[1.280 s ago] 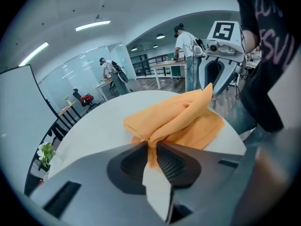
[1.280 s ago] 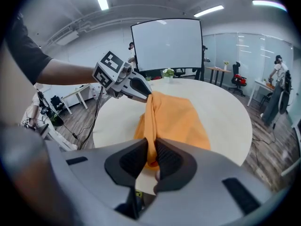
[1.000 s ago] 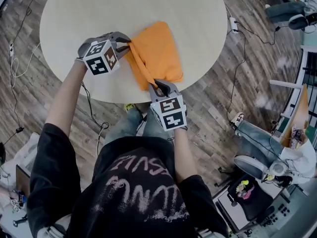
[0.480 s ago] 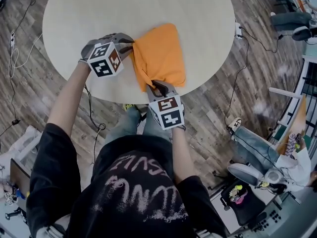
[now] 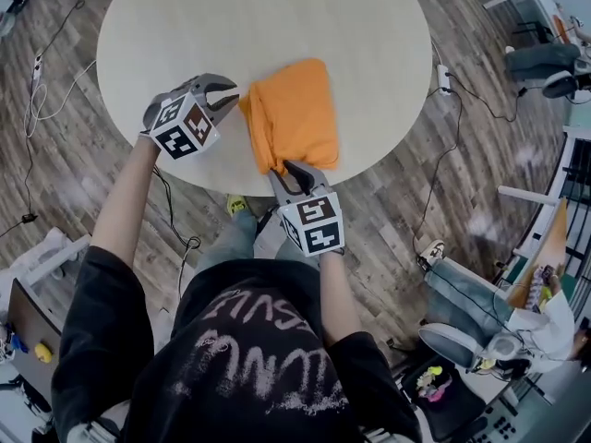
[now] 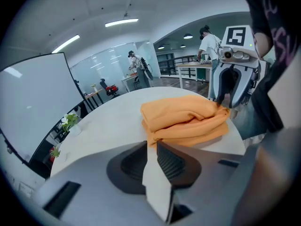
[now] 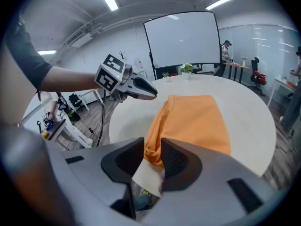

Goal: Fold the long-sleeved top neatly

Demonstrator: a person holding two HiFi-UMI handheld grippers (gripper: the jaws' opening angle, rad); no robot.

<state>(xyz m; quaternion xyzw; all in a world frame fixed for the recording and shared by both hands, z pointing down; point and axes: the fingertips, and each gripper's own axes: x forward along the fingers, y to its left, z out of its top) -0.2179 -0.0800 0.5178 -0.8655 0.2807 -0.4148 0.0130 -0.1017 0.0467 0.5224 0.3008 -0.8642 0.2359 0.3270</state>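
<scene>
Head view: the folded orange top point(image 5: 294, 109) lies on the round table point(image 5: 231, 26), near its front edge. At the top's left edge, just beside it, the left gripper point(image 5: 229, 90) has its jaws narrowly apart and empty. At the near corner, the right gripper point(image 5: 292, 168) has just been opening its jaws, with the cloth corner loose between their tips.

Top point(image 5: 294, 109), at left tool point(image 5: 229, 90) tip: soft matt orange cloth, creased at folds. Bench point(image 5: 231, 26): smooth, pale, wood-look, low sheen. Both tools: matt grey plastic; pads point(image 7: 174, 160) dark, ribbed. Floor point(image 5: 55, 173), under right tool point(image 5: 292, 167): grey-brown wood planks, streaky.
</scene>
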